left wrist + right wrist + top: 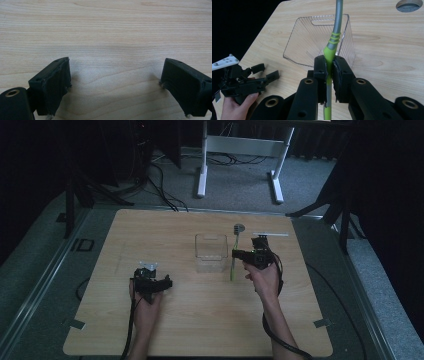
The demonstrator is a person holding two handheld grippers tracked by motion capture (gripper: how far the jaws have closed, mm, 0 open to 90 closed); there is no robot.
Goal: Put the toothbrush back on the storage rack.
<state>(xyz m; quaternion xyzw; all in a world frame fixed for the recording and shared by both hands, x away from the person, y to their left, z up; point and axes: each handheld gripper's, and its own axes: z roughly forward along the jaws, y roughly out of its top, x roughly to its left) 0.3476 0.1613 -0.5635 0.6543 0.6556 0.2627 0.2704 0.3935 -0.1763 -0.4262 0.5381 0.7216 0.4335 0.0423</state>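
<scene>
A long utensil (333, 41) with a grey metal shaft and lime-green handle stands nearly upright just beside the clear plastic bin (299, 42), pinched at its green grip between black jaws.

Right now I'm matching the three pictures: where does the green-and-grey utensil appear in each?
High view: green-and-grey utensil right of centre, beside the clear container, in the right hand-held gripper.
Left gripper view: bare wood between open jaws.
Right gripper view: utensil runs up the middle, clamped.
Shared landmark: the clear container.
</scene>
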